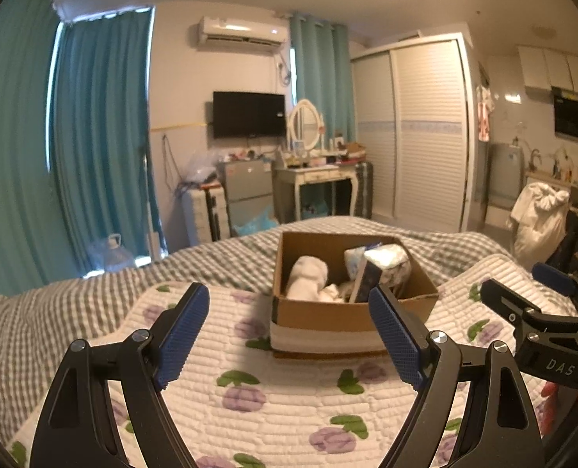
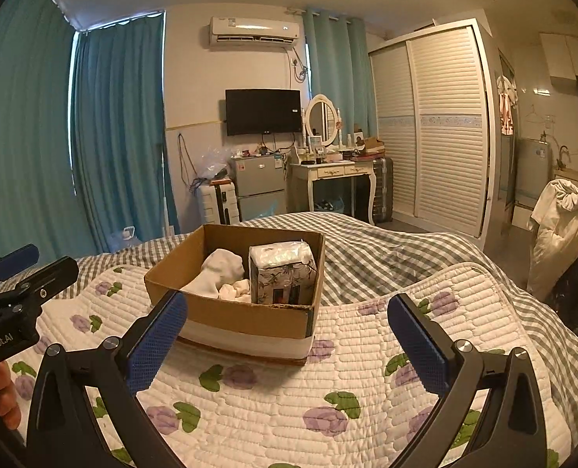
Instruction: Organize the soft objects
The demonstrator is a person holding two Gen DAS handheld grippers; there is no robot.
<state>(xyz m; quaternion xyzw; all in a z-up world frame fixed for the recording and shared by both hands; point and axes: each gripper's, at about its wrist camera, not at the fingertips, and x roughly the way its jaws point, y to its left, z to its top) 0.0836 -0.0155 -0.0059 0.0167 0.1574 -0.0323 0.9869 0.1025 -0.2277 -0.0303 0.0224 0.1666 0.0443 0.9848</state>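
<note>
**Both tongs empty before the box**

My left tongs (image 1: 289,335) and right tongs (image 2: 289,347) stand apart, holding nothing. The cardboard box (image 2: 246,318) sits at twelve o'clock on the bed (image 2: 367,390), holding white socks (image 2: 220,269) and a tissue pack (image 2: 281,273), gathered for tidiness, I judge.

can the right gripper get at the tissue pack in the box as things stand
Probably yes. The right gripper is open and empty, the cardboard box has no lid, and the tissue pack stands upright above its rim, with only quilt between.
</note>
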